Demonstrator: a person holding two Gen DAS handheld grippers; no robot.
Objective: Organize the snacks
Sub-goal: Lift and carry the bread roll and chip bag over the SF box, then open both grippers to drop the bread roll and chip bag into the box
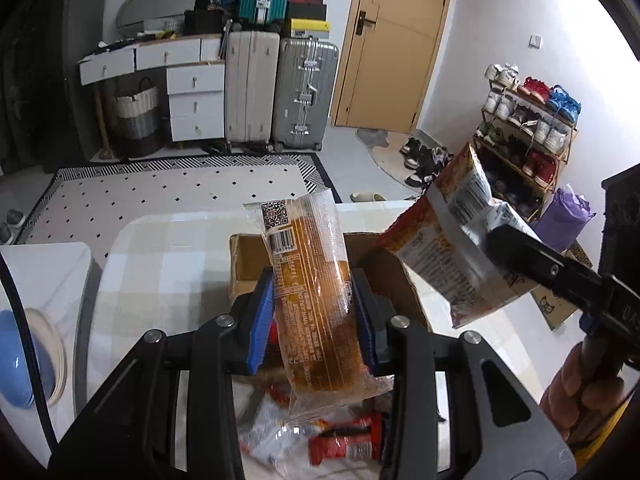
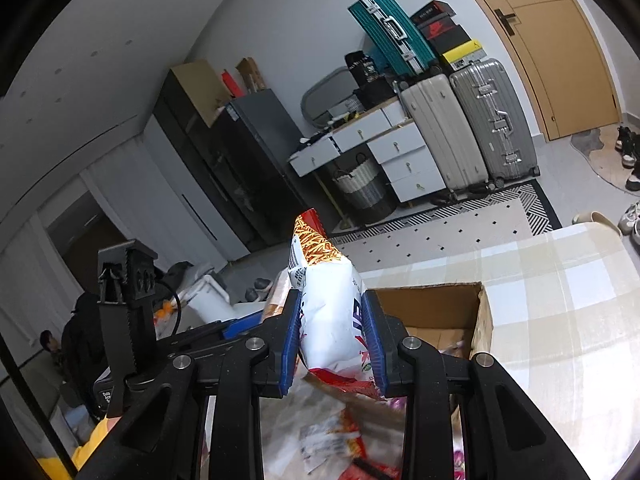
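Holding one snack each above box (image 1: 400,280): left gripper (image 1: 316,316) jaws clamped on cake pack (image 1: 312,292), right gripper (image 2: 334,340) jaws clamped on noodle bag (image 2: 332,312). Loose snacks (image 1: 344,440) remain on tabletop (image 1: 168,256) at 6 o'clock; box contents unclear, most sorting seemingly left.

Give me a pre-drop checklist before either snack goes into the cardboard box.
1. Left gripper shut on the clear-wrapped pastry: ok.
2. Right gripper shut on the white and red snack bag: ok.
3. Cardboard box open at the top: ok.
4. Both snacks lifted off the checked tablecloth: ok.
5. Free room inside the box: cannot tell, the snacks hide most of it.
6. All snacks gathered: not ok, loose packets lie below the left gripper.
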